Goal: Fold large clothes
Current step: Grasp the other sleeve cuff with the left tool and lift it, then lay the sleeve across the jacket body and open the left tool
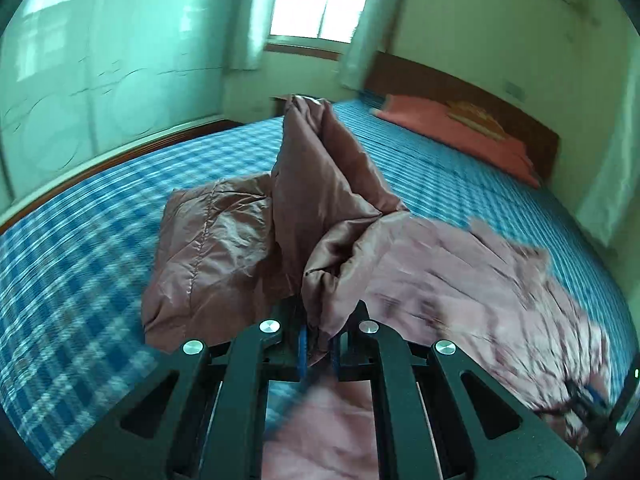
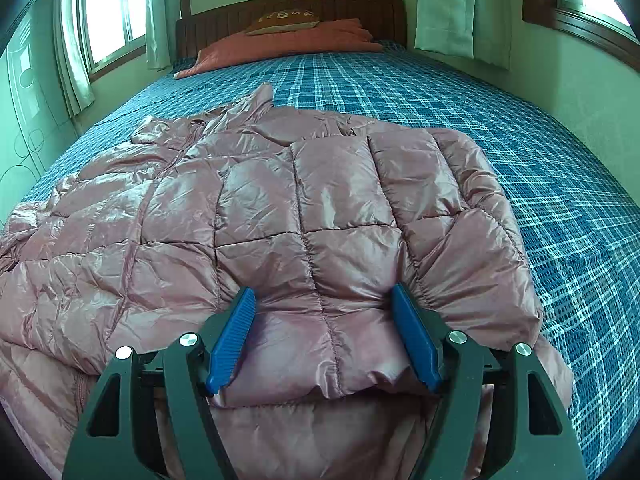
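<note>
A pink quilted down jacket lies spread on the blue checked bed. My right gripper stands open and wide over the jacket's near folded edge. Its blue pads dig into the puffy fabric, which bulges up between them. My left gripper is shut on a fold of the jacket, with a pinch of pink cloth between its blue pads. From that grip a long part of the jacket, perhaps a sleeve, rises off the bed. The left wrist view is blurred by motion.
An orange-red pillow with a brown cushion on it lies against the wooden headboard. Curtained windows flank the bed. A pale wardrobe stands along the bed's far side in the left wrist view.
</note>
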The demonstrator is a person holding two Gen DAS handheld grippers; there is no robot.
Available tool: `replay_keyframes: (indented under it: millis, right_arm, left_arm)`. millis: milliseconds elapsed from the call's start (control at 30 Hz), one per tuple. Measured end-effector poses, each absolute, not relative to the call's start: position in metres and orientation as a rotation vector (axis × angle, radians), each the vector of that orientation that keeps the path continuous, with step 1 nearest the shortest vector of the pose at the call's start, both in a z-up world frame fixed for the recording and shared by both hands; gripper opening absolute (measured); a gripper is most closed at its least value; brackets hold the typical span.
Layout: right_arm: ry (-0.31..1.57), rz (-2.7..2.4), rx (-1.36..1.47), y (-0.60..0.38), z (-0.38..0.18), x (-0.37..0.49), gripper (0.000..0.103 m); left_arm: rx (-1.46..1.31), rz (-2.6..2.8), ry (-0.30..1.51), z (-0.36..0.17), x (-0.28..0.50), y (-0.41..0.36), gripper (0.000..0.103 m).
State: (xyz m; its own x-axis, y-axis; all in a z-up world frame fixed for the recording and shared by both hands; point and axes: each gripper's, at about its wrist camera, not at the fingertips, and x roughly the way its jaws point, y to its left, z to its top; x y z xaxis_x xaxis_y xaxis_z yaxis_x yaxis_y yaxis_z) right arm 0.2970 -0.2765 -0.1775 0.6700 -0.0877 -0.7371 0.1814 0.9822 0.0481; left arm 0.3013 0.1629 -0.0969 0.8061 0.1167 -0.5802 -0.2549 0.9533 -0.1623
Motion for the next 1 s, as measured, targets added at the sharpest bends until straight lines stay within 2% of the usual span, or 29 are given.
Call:
replay_keyframes:
  millis: [367, 400, 433, 500, 567, 600, 833, 1000]
  right_arm:
    - [0.82, -0.152, 0.129, -0.277, -0.177, 0.296, 0.07]
    - [0.82, -0.151, 0.129, -0.277, -0.177, 0.297, 0.07]
    - [0.82, -0.152, 0.129, -0.277, -0.177, 0.296, 0.07]
    - [0.82, -0.152, 0.129, -0.277, -0.177, 0.297, 0.07]
    - [0.819, -0.151, 0.131, -0.277, -0.177, 0.297, 0.07]
    - [0.819, -0.151, 0.131, -0.277, -0.177, 0.297, 0.07]
    - [0.827, -0.157, 0.126, -0.275, -0.176, 0.297, 0.07]
    - [0.815, -0.159, 0.176, -0.273, -0.157, 0.29, 0.069]
  left_arm:
    - [0.026, -0.087, 0.7, -0.123, 0.317, -0.011, 0.008]
    - [0.047, -0.098, 0.708, -0.127, 0.315, -0.02, 0.012]
    - [0.072, -0.109, 0.717, -0.131, 0.313, -0.028, 0.025]
    - [0.095, -0.146, 0.732, -0.134, 0.306, -0.037, 0.041]
    - [0.11, -0.174, 0.724, -0.134, 0.297, -0.042, 0.049]
    - [0.116, -0.185, 0.715, -0.131, 0.291, -0.041, 0.057]
    - [0.071, -0.202, 0.696, -0.121, 0.267, -0.021, 0.061]
    - [0.06, -0.095, 0.688, -0.116, 0.256, 0.034, 0.061]
